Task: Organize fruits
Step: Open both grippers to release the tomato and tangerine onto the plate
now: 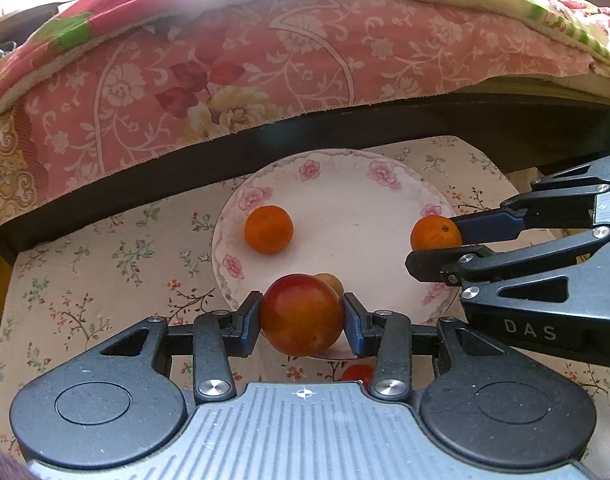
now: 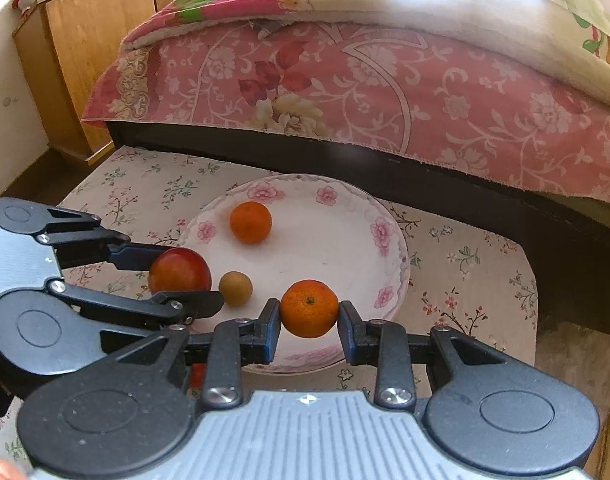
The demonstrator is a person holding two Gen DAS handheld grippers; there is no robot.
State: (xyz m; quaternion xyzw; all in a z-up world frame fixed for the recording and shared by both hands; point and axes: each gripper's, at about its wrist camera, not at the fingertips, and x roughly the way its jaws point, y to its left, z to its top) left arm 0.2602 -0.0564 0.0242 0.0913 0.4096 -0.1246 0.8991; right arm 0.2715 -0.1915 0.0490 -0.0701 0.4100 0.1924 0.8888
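A white plate with pink flowers (image 1: 345, 184) (image 2: 345, 216) lies on a flowered cloth. One orange mandarin (image 1: 269, 229) (image 2: 251, 222) rests on it, and a small tan round fruit (image 1: 331, 282) (image 2: 235, 288) sits near its front rim. My left gripper (image 1: 303, 316) (image 2: 181, 276) is shut on a red plum (image 1: 303, 314) (image 2: 179, 270) over the plate's near edge. Over the plate's right side my right gripper (image 2: 309, 314) (image 1: 437, 248) is shut on a second mandarin (image 2: 309, 308) (image 1: 435, 233).
A small red fruit (image 1: 357, 372) (image 2: 198, 374) lies on the flowered cloth (image 1: 85, 280) (image 2: 465, 272) just below the plate, partly hidden by the grippers. A bed with a pink floral cover (image 1: 265, 60) (image 2: 385, 80) overhangs the far edge. A wooden cabinet (image 2: 85, 48) stands at the back left.
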